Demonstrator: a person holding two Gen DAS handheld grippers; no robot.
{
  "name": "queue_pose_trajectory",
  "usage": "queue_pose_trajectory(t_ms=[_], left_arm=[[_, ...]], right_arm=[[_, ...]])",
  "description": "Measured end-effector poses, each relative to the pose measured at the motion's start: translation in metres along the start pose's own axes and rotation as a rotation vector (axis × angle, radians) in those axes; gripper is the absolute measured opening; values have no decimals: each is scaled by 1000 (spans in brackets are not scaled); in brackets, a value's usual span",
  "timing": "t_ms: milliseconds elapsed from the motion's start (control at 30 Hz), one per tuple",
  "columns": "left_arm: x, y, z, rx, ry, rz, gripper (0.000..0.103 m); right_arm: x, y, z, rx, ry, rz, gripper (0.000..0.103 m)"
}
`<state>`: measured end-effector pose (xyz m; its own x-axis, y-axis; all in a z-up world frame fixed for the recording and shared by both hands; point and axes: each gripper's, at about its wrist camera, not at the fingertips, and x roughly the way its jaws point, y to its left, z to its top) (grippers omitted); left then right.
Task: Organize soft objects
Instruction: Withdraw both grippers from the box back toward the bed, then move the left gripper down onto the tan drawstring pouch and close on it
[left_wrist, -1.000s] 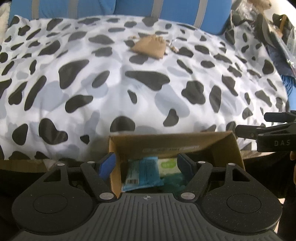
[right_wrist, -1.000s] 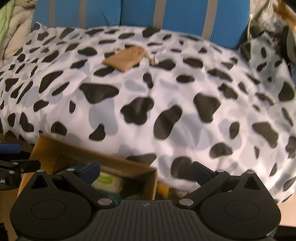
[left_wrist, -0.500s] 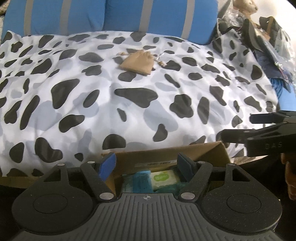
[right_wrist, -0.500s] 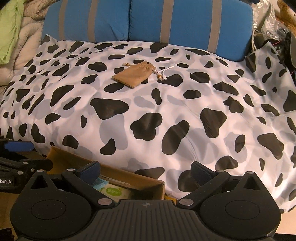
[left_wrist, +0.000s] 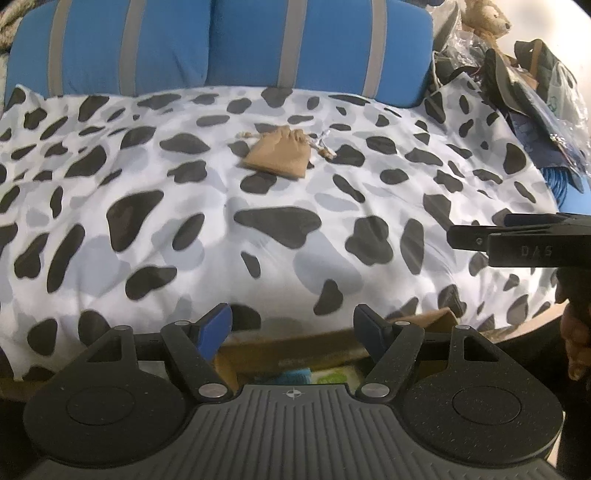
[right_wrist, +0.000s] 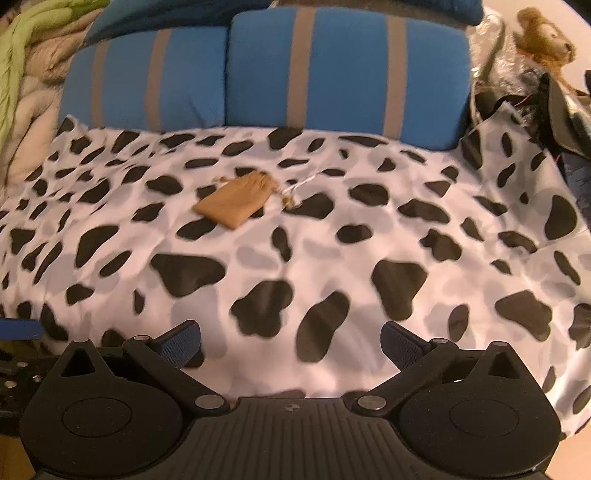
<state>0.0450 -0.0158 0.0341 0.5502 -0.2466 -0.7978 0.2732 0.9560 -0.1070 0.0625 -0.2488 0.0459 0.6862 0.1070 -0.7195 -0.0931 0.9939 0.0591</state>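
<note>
Blue-padded left gripper (left_wrist: 291, 326): jaws wide, empty.
Right gripper (right_wrist: 290, 341): wide, empty.
Cardboard box (left_wrist: 325, 345): near edge, now mostly hidden below the left tool.
Change: both views have lifted from box to bedspread (left_wrist: 155, 236).
Tan pouch (left_wrist: 277, 154): far centre, likely next pick.
</note>
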Motion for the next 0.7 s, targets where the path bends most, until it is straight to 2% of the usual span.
queue_pose_trajectory(t_ms=[200,567,700], left_arm=[[3,7,10,-34,-29,-35,72],[31,10,36,47,-100,50,72],[40,12,46,68,-123,72,73]], right_arm=[[9,-7,12,20,2,49,103],[31,-10,34,-44,0,20,103],[40,-17,39,-26,11,37,103]])
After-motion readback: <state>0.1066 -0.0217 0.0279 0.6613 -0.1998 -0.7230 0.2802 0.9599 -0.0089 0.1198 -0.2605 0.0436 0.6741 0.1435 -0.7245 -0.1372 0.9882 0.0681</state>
